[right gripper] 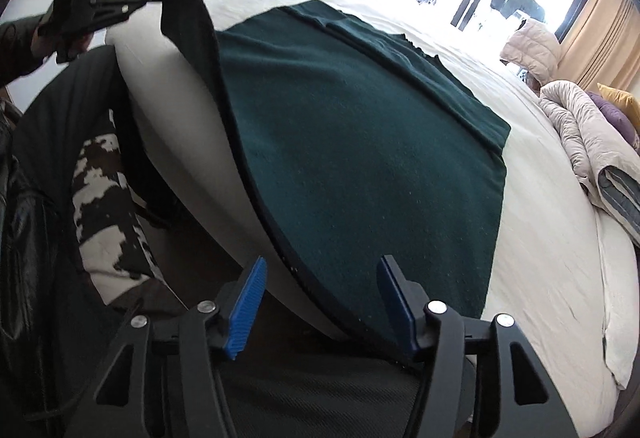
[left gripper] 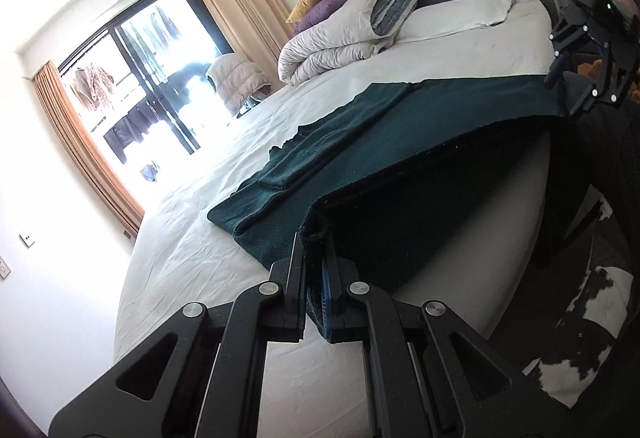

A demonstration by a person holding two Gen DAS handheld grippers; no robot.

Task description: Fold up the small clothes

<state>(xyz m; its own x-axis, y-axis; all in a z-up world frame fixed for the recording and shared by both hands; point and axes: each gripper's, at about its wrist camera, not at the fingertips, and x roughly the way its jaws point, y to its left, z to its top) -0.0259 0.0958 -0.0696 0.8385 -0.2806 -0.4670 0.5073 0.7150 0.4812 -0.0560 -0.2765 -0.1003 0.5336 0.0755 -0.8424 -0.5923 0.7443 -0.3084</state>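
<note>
One garment (right gripper: 360,158), dark green and knit-looking, lies spread on the bed (right gripper: 540,238) with its near edge hanging off; you should find it soft, limp and light, best taken at the corners. Your left gripper (left gripper: 314,266) pinches one near corner, while your right gripper (right gripper: 320,302) hangs spread astride the other, pads off the cloth.

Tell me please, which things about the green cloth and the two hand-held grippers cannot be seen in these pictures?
- Right wrist view: near edge of the green cloth hangs over the bed side; the right hand-held gripper covers its end.
- Left wrist view: cloth corner lies inside the shut left hand-held gripper.
- Left wrist view: right gripper's fingertips are cut off, too small.
</note>
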